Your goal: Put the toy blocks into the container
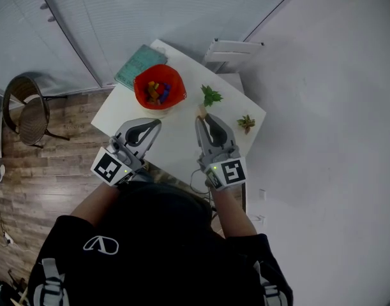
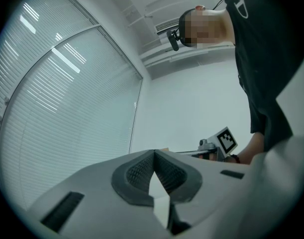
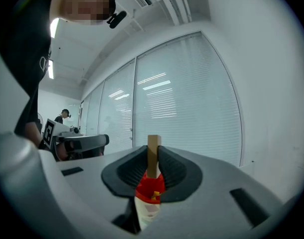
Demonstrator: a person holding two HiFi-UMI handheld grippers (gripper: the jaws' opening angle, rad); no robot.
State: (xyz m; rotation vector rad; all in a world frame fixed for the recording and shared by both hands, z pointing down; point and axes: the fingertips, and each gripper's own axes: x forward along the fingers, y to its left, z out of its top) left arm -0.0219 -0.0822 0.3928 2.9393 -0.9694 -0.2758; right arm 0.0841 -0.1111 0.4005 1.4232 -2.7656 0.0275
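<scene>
Container [image 1: 177, 80], red and already holding blocks [image 1: 157, 92], sits toward the table's [image 1: 175, 142] far left corner. Left gripper [image 2: 154, 156] is closed, empty; right gripper [image 3: 153, 158] pinches a tan block [image 3: 152, 146]. Carry it over the rim before releasing.

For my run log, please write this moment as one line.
left gripper: shut, empty | right gripper: shut on wooden block | red bowl: holds coloured blocks | step: wooden block not yet in bowl

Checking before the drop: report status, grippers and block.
Left gripper shut, empty. Right gripper shut on tan block. Red bowl ahead-left, other blocks inside. Small plant near right gripper, not in the path.
</scene>
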